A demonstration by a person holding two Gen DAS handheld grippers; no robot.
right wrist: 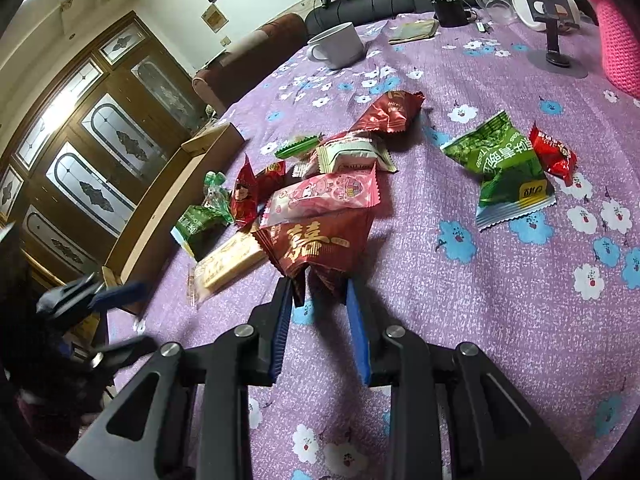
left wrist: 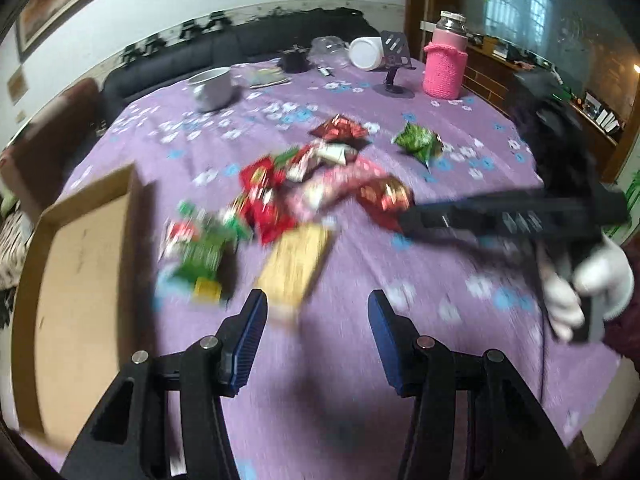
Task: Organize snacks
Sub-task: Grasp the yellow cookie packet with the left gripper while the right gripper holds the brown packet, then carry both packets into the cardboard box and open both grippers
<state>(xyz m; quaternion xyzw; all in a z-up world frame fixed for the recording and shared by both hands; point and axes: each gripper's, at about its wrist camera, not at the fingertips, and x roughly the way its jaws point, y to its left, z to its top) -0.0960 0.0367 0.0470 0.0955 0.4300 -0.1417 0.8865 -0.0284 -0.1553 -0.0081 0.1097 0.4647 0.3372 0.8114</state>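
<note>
- Cardboard box point(left wrist: 80, 264) sits at the left edge of the tabletop point(left wrist: 440, 264), lid open, looks empty inside; likely the bin for the snacks.
- Left claw point(left wrist: 318, 308) hangs released over the purple floral cloth, nothing between its blue pads, just short of the beige wafer pack point(right wrist: 228, 264). View is motion-blurred.
- Snack pile lies mid-tabletop, just right of the box: green packet point(right wrist: 198, 226), pink wrapper point(right wrist: 324, 198), white-green wrapper point(right wrist: 354, 156), small red sweets, all overlapping.
- Right claw point(right wrist: 318, 290) is clenched on the near edge of the dark red gold-lettered packet point(right wrist: 316, 244); packet's far end touches the pile, pink wrapper lies partly on it.
- Further right, apart from the pile: green pea bag point(right wrist: 504, 168) with a red packet point(right wrist: 554, 156) touching its right side.
- Step, as I judge it: right side has a snack pinched, not yet in the box; left side lining up a pick.
- Next move calls for lifting the red packet clear without dragging the pink wrapper, then carrying it left to the box.
- Left claw needs to drop onto the wafer pack, straddling its narrow side.
</note>
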